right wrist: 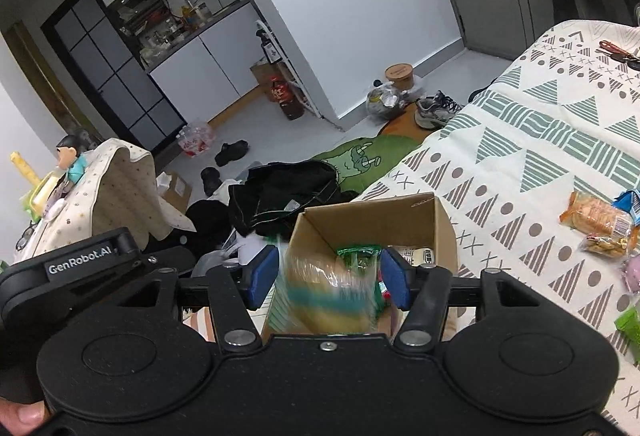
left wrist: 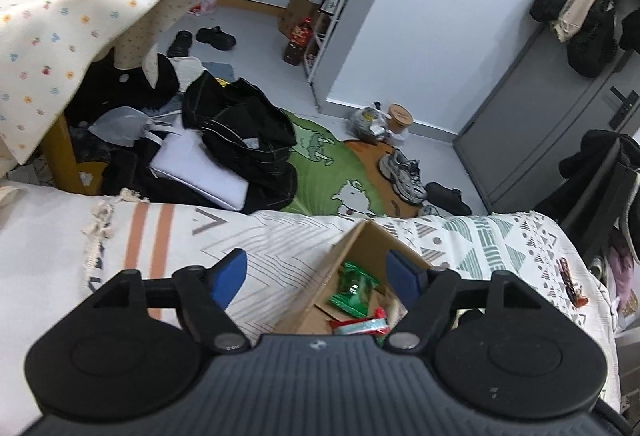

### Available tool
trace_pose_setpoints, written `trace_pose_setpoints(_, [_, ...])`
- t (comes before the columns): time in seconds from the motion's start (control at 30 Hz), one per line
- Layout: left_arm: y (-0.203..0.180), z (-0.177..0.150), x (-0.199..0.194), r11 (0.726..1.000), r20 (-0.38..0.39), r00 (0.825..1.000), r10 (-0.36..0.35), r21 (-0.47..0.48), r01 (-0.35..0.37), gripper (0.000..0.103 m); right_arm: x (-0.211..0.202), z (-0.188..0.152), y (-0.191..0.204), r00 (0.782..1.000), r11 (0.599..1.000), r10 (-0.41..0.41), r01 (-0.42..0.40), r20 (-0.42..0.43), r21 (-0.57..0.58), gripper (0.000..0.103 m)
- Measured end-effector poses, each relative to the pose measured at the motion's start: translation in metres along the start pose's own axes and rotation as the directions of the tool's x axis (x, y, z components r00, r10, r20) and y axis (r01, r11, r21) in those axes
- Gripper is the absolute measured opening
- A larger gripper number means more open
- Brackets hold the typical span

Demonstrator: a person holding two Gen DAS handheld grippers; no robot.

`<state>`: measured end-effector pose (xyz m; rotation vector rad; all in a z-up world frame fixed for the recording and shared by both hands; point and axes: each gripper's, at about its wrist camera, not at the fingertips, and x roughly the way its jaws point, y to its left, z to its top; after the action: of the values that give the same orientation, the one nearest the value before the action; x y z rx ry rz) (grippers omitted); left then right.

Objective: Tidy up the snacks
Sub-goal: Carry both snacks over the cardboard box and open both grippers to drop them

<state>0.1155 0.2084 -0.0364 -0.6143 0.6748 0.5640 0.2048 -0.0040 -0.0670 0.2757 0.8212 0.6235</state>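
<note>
Here the box [right wrist: 372,232] is sitting at the bed [right wrist: 540,140] edge, lower centre of the right view; a nudge could be tipping it floorward. The right gripper [right wrist: 328,282], jaws apart, is releasing a blurred packet [right wrist: 320,288] that might be catching the rim. The left gripper [left wrist: 316,276] is hovering open, empty. More snacks [right wrist: 596,216] are lying at right, with clear bedspread between.

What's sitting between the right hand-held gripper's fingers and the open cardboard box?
A blurred clear snack packet with teal and yellow print sits between the right hand-held gripper fingers, over the cardboard box opening. Right wrist view.
</note>
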Motion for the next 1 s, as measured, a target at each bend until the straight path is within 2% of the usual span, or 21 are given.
trace_pose_setpoints(0.17, [0.000,-0.002,-0.004,1.000,0.002,1.000,0.011,0.013,-0.011,0.083,-0.009,-0.001,-0.007,1.000,1.000,-0.022,0.022,0.000,0.008,0.059])
trace_pose_setpoints(0.33, [-0.011,-0.010,-0.006,0.999,-0.013,1.000,-0.003,0.039,0.004,0.084,-0.022,-0.004,-0.021,0.998,0.998,-0.057,0.057,0.004,0.014,0.063])
trace_pose_setpoints(0.4, [-0.017,-0.014,-0.008,0.998,-0.012,1.000,-0.011,0.060,0.012,0.088,-0.028,-0.005,-0.027,0.997,0.997,-0.070,0.070,0.009,0.016,0.064])
trace_pose_setpoints(0.57, [-0.032,-0.025,-0.016,0.995,-0.002,1.000,-0.031,0.098,0.031,0.092,-0.044,-0.006,-0.042,0.994,0.994,-0.109,0.109,0.022,0.020,0.075])
trace_pose_setpoints(0.7, [-0.041,-0.033,-0.019,0.992,-0.009,0.999,-0.033,0.119,0.034,0.093,-0.056,-0.007,-0.056,0.990,0.991,-0.134,0.133,0.033,0.032,0.077])
trace_pose_setpoints(0.87, [-0.054,-0.043,-0.024,0.989,-0.011,0.999,-0.042,0.139,0.044,0.093,-0.073,-0.011,-0.073,0.982,0.983,-0.183,0.180,0.056,0.045,0.090])
trace_pose_setpoints(1.0, [-0.066,-0.054,-0.028,0.986,-0.022,0.998,-0.066,0.154,0.068,0.093,-0.086,-0.014,-0.088,0.973,0.975,-0.221,0.218,0.059,0.049,0.094])
